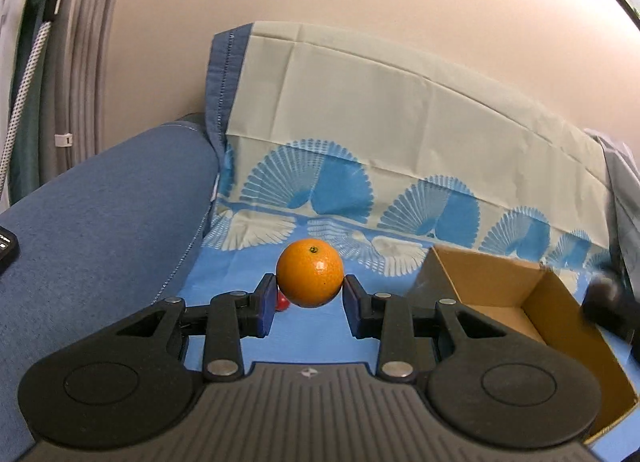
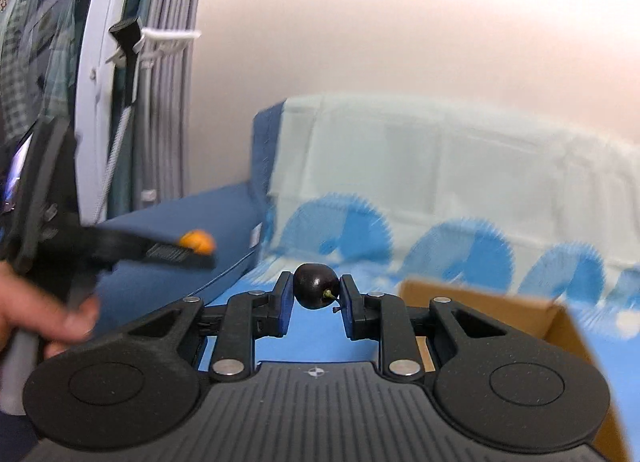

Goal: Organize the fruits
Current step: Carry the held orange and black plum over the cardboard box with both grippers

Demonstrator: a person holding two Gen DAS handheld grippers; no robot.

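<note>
The left gripper point(image 1: 310, 294) holds an orange point(image 1: 310, 274) tight between its two blue pads point(image 1: 267, 304). The orange sits right at the tips, one pad pressing on each side, with its little dark stem dot facing up. It hangs in the air above the blue cloth point(image 1: 320, 346). Just under the orange, by the left pad, a small red fruit point(image 1: 283, 304) peeks out from below; most of it is hidden. To the right of this gripper, close by, is a brown cardboard box point(image 1: 552, 314) with its open top showing. It looks bare inside where we can see. Past the orange, the cloth with blue fan shapes point(image 1: 308, 178) goes up over something tall against the wall. To the left is a blue cushion point(image 1: 100, 222).

The right gripper point(image 2: 316, 294) is squeezed in close on a dark round fruit point(image 2: 314, 286), almost black, with a short green stalk point(image 2: 329, 294) poking toward the right pad. It too sits right at the tips, up off the cloth. The box point(image 2: 560, 318) is just ahead and to the right of this gripper, partly behind it. Off to the left, a person's hand point(image 2: 36, 314) holds the other gripper, blurry, and the orange point(image 2: 197, 242) shows at its tip. Farther back are the fan cloth and the plain wall.
</note>
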